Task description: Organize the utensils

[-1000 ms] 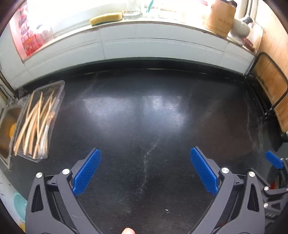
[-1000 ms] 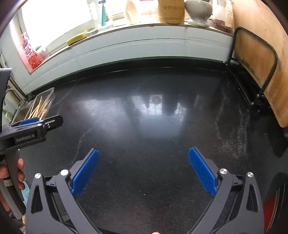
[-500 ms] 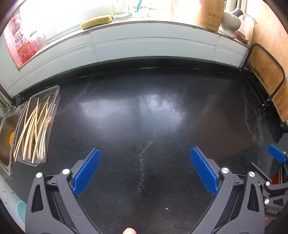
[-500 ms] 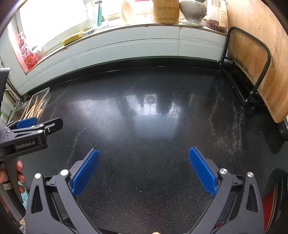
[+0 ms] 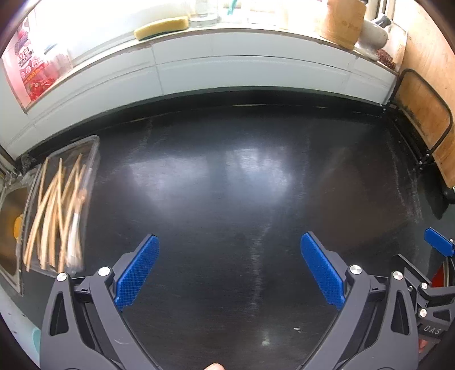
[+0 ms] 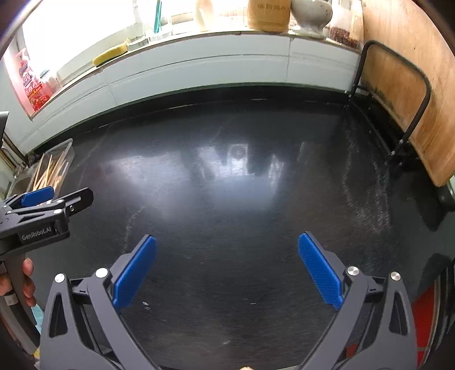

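Hovering side by side over the glossy black stone surface [image 5: 227, 185], both tools point toward the white tiled wall. The left tool [image 5: 229, 271] has its blue-padded fingers [image 5: 138, 273] spread wide apart with nothing between them, and the right tool [image 6: 227, 271] is spread just the same, empty too. From the right wrist view the left tool [image 6: 47, 203] shows side-on at the left edge, its handle gripped by a person's hand [image 6: 17, 281]; from the left wrist view one blue fingertip of the right tool [image 5: 439, 246] pokes in at the far right. The utensils to be sorted, a loose bundle of pale wooden chopsticks [image 5: 55, 216], lie crisscrossed inside a clear rectangular plastic tray [image 5: 92, 148] at the left end of the surface, just beside a steel sink [image 5: 10, 227], and well apart from either tool's tips. Along the ledge above the tiles sit a yellow sponge [image 5: 162, 27], a round bamboo container [image 6: 268, 14] and a pale ceramic mortar [image 6: 311, 14]. At the right end, a large wooden chopping board [image 6: 403, 94] stands upright in a black wire rack [image 6: 396, 48].
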{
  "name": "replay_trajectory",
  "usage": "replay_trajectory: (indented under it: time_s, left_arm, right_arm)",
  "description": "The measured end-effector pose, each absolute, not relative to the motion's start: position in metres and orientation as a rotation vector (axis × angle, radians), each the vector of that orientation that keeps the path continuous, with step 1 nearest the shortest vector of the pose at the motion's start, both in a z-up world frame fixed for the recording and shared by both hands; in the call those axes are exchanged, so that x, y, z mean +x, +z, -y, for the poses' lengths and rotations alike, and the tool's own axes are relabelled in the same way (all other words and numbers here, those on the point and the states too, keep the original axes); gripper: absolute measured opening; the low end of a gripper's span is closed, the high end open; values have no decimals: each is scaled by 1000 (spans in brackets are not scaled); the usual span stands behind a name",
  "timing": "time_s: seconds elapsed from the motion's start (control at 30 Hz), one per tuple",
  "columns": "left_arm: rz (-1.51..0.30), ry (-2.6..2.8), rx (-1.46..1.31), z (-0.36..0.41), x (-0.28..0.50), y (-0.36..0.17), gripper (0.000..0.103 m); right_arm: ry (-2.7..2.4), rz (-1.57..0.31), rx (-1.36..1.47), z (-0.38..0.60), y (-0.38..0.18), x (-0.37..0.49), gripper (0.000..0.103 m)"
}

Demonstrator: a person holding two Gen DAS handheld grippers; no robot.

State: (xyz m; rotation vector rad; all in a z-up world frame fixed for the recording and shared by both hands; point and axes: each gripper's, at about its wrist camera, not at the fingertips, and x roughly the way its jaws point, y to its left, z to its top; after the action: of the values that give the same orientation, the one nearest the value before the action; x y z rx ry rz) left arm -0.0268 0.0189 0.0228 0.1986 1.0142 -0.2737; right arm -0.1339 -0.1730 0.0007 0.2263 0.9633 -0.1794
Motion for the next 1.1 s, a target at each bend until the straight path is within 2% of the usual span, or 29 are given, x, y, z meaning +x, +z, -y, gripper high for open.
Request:
replay_trajectory:
  time_s: [0.23, 0.53, 1.1]
  left_arm:
    - [-964, -273, 227, -46, -8, 33, 97]
    - [-998, -334, 138, -76, 17, 31, 97]
    - [-1043, -302, 127, -82, 32, 16, 97]
  right_arm:
    - [-189, -989, 209, 138, 1, -114, 96]
    - [-203, -1014, 195, 116, 1, -94, 96]
    - [-218, -1050, 176, 113, -6, -74, 96]
